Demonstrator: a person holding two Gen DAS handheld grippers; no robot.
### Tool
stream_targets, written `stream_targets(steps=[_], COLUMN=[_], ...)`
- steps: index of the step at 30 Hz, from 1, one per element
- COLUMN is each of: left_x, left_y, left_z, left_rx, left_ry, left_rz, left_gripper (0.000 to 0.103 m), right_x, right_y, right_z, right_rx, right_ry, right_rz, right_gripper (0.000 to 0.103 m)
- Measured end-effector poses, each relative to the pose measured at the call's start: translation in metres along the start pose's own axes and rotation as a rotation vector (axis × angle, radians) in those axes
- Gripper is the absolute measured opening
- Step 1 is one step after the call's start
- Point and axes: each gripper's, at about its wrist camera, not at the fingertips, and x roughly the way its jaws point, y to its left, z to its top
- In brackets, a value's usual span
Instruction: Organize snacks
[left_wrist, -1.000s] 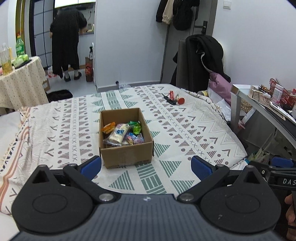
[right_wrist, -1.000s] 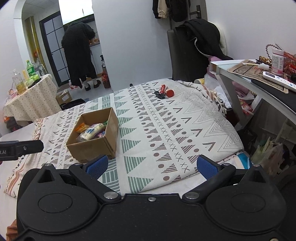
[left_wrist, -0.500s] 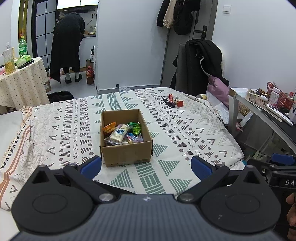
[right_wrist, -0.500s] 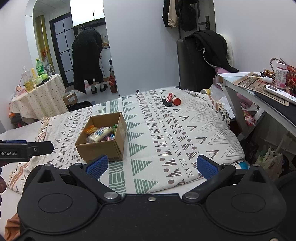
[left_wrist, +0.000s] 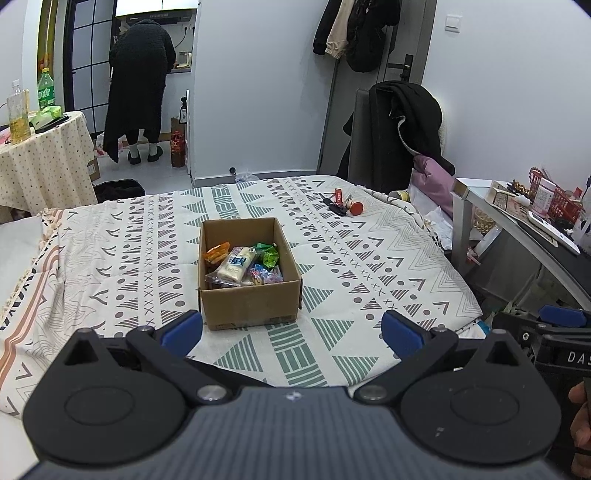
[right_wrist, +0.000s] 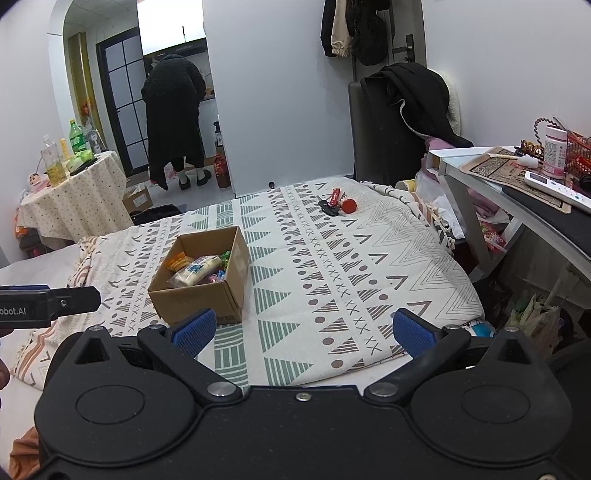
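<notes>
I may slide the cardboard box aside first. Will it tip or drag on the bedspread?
The cardboard box looks low and wide, so tipping seems unlikely. It probably weighs little: only small snack packets lie inside. The soft bedspread may bunch.

Keys (right_wrist: 334, 206) lie on the patterned bedspread (right_wrist: 369, 266); a black coat (left_wrist: 410, 125) drapes a chair.

1. Left gripper (left_wrist: 291, 328): black linkage arms, blue ribbed fingertips (left_wrist: 183, 326), round black discs, silver pivot screws, grey ribbed housing.
2. Right gripper (right_wrist: 301, 328): black body, blue textured fingertips (right_wrist: 194, 328), silver screws, white side lettering partly visible.
</notes>
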Motion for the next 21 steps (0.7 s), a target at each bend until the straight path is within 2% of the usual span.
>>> stream_targets(steps=[21], left_x=[-0.0004], left_y=[-0.0014], left_z=[-0.0017], left_rx=[-0.003], left_ry=[0.001], left_rz=[-0.002], left_gripper=[0.103], right_x=[0.0001], right_y=[-0.0009], right_z=[0.0002], right_rx=[0.000], right_ry=[0.002], right_rz=[0.000], right_gripper=[0.103])
